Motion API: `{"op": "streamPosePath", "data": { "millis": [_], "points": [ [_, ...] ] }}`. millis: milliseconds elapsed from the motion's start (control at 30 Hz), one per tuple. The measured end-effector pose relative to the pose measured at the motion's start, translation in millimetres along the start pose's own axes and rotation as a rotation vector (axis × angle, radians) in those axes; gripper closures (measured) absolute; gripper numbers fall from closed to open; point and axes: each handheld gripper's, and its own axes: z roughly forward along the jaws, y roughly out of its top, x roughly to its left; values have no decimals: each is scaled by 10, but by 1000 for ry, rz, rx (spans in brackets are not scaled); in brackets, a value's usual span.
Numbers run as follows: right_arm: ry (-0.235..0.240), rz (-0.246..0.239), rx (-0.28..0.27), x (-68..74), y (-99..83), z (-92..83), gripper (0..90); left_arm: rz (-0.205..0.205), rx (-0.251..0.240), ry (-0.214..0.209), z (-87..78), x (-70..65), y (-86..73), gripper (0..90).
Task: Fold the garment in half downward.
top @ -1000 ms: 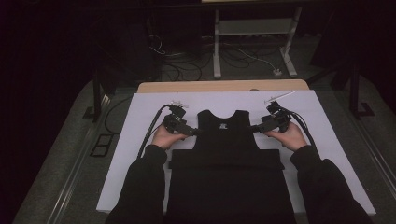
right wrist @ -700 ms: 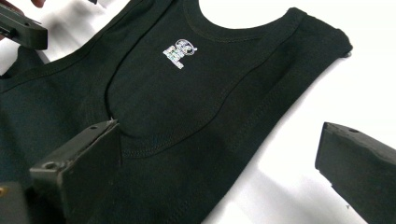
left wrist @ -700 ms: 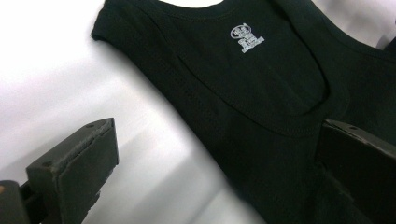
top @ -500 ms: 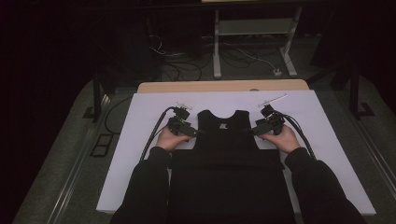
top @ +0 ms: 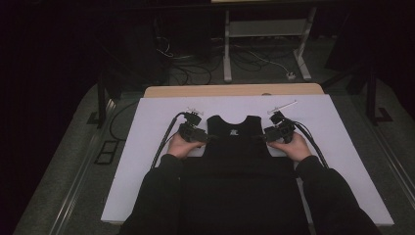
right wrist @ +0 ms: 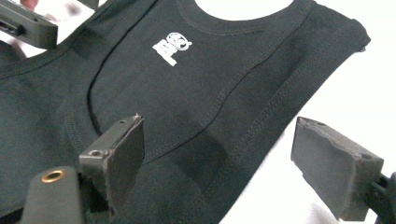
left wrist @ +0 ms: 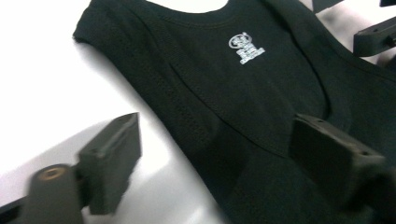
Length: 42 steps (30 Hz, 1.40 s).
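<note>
**Inspector:** Where does the garment lie?

**Assistant:** The black tank top [top: 237, 147] lies flat on the white table [top: 147, 117], neck opening away from the person, its white neck print [left wrist: 246, 47] facing up.

**Inspector:** Left gripper?

**Assistant:** The left gripper [top: 208, 138] sits at the tank top's left armhole edge. Its jaws have just been closing but stand apart, one over bare table beside the hem, the other over the cloth; the edge lies between them, not pinched.

**Inspector:** Right gripper?

**Assistant:** The right gripper [top: 262, 137] sits at the tank top's right armhole edge. Its jaws have likewise just been closing and stand apart, straddling the ribbed edge [right wrist: 280, 102] without pressing it.
</note>
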Motion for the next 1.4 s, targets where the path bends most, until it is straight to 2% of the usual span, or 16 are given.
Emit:
{"op": "streamPosePath", "data": {
  "millis": [67,267,467,600,667,767,867,933,1033,1067,1167,1300,1400],
  "points": [
    [-5,5,-1,-5,-2,8,186,3,3,18,-3,-8,4,231],
    [-15,17,-6,-8,-5,25,280,-4,-9,25,9,-17,5,303],
    [-31,-2,-8,30,-8,46,467,-9,-14,40,26,-33,12,426],
    [-29,-21,-13,77,-30,66,571,-41,-24,66,26,-20,12,543],
    [-48,-46,-17,130,-47,78,637,-48,-30,63,34,-24,7,588],
    [-57,-33,-7,156,-51,80,742,-42,-23,54,53,-57,0,636],
    [-40,-12,4,145,-56,73,825,-34,-5,56,62,-95,4,683],
    [-35,-6,6,146,-64,65,843,-42,0,63,69,-112,2,744],
    [-24,1,0,146,-67,52,852,-26,-1,66,76,-128,-10,819],
    [-20,5,0,146,-67,45,853,-9,0,69,72,-135,-17,827],
    [7,24,-17,132,-74,18,855,-1,-8,73,61,-155,-43,844],
    [28,44,-37,113,-84,-14,855,33,-26,99,22,-191,-94,849],
    [34,55,-45,107,-93,-33,856,35,-56,104,-22,-205,-98,849]
  ]
}}
